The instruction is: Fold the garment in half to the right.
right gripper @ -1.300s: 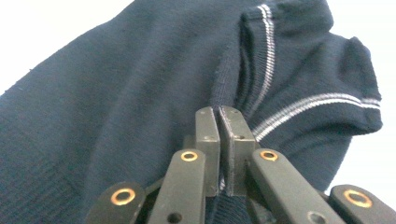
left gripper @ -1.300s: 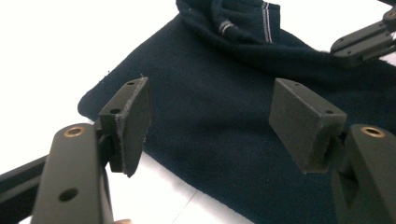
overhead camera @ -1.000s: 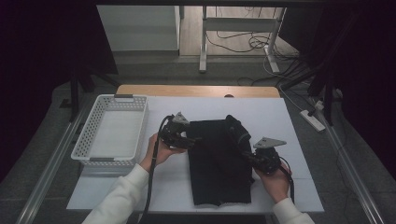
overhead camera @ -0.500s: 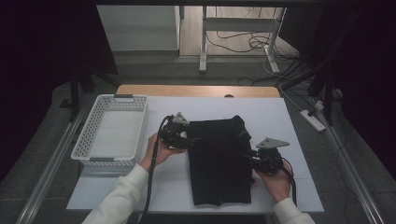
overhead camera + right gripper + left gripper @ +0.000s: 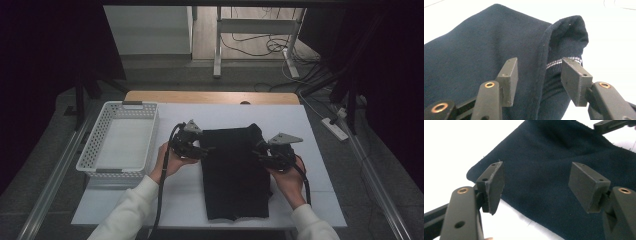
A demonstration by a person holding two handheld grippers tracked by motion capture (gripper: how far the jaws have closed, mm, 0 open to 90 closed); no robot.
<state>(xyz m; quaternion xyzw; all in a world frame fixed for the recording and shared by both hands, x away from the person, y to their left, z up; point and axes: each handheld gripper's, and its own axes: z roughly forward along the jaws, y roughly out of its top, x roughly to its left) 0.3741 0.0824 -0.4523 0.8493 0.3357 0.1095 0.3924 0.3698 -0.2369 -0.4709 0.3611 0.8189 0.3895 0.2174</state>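
White plastic basket (image 5: 117,145) at left of white counter (image 5: 310,200). Left gripper (image 5: 200,150) wide open, empty, over left edge of flat dark-navy knit garment (image 5: 235,175) mid-counter. Right gripper (image 5: 262,152) just been opening, jaws astride raised garment fold, probably not pinching.

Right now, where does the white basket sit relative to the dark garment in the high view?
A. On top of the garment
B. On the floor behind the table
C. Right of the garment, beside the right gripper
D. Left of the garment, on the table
D: the white basket stands on the table to the left of the dark garment, beyond the left gripper.
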